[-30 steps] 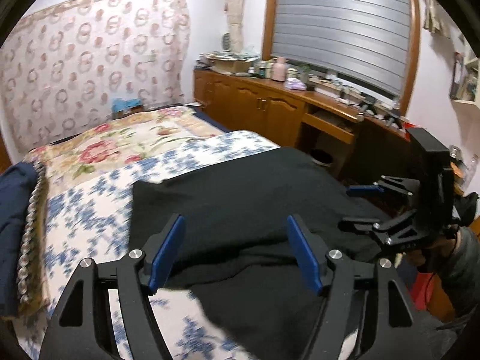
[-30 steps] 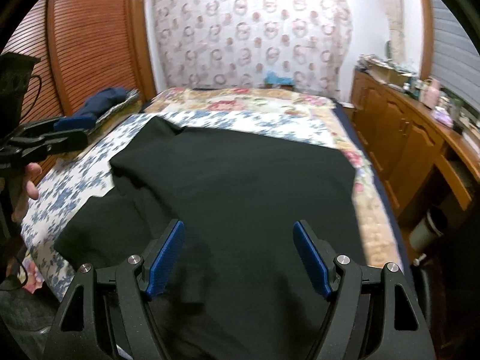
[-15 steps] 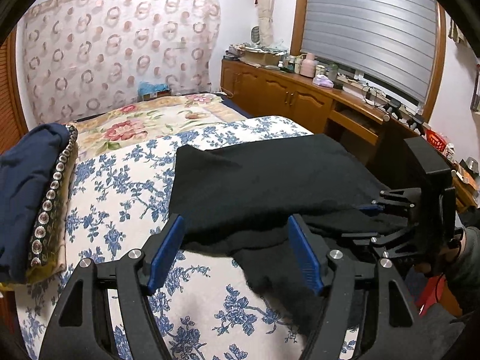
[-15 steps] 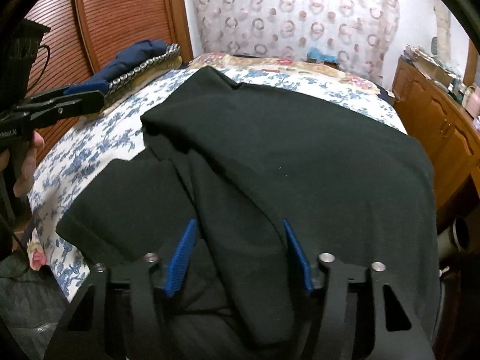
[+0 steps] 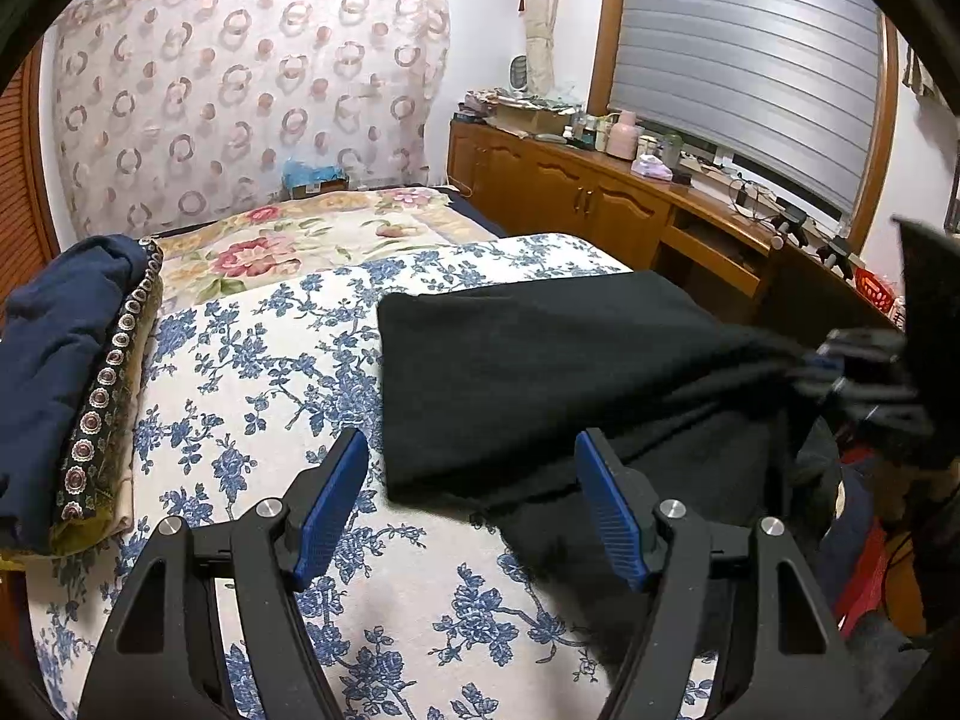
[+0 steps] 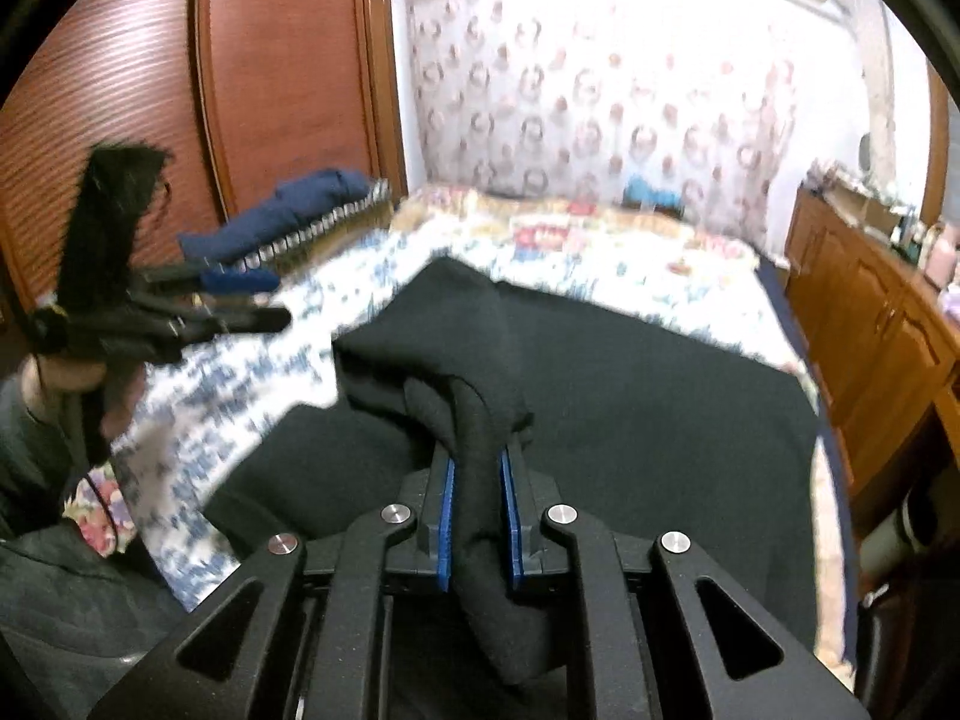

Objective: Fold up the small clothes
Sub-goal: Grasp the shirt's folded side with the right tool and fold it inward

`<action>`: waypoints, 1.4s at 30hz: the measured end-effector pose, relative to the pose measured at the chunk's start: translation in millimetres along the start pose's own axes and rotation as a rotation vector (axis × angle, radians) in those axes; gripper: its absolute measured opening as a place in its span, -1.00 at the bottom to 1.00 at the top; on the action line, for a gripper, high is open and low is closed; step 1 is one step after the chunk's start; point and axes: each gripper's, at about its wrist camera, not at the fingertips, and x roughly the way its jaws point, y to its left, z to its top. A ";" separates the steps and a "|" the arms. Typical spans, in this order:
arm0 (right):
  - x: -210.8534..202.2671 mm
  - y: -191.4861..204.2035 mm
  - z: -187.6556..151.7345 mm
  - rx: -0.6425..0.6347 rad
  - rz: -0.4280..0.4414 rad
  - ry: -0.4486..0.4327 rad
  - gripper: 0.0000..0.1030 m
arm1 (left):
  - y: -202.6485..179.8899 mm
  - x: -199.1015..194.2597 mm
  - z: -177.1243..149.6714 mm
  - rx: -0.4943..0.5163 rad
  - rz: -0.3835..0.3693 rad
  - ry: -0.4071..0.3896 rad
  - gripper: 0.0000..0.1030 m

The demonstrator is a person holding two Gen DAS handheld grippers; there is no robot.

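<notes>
Blue pads on our right gripper (image 6: 477,516) press in from both sides on a thick fold of the black garment (image 6: 630,408). The jaws have just been closing, and now they clamp that bunched cloth, which rises in a ridge ahead of the fingers and hangs in a loose lump below them. From the left wrist view the same gripper (image 5: 840,369) appears blurred at the right edge, drawing the cloth into a taut point.

Our left gripper (image 5: 474,510) hovers with its jaws wide apart and nothing between the pads. It hangs above the near left corner of the garment (image 5: 540,372), over the line where black cloth meets the sheet (image 5: 288,360). In the right wrist view it (image 6: 258,300) shows at the left, held in a hand (image 6: 66,375).

The garment lies spread across the right half of the bed, on the white sheet with blue flowers. Beyond the sheet lies a cream quilt (image 5: 300,240) with pink flowers. A folded navy pile (image 5: 54,360) sits on the bed's left edge. A wooden cabinet (image 5: 576,198) runs along the right wall under a window with grey blinds (image 5: 750,60). A patterned curtain (image 5: 240,90) covers the far wall.
</notes>
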 end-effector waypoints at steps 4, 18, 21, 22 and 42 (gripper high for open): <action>-38.4 -4.5 -1.6 -0.005 -0.026 -0.059 -0.75 | -5.0 -2.1 1.2 0.004 -0.006 -0.004 0.40; -62.1 -71.2 -88.2 0.171 -0.182 0.114 -0.74 | -19.8 -3.4 3.3 0.025 -0.017 -0.011 0.41; -70.8 -72.7 -83.8 0.178 -0.187 0.100 -0.62 | -21.8 -4.8 3.1 0.030 -0.017 -0.015 0.41; -74.8 -72.6 -79.5 0.169 -0.203 0.096 -0.58 | -23.1 -5.5 3.1 0.032 -0.017 -0.017 0.41; 16.7 -12.2 -10.6 -0.040 -0.082 0.080 0.02 | -22.2 -14.5 2.3 0.037 0.000 -0.034 0.41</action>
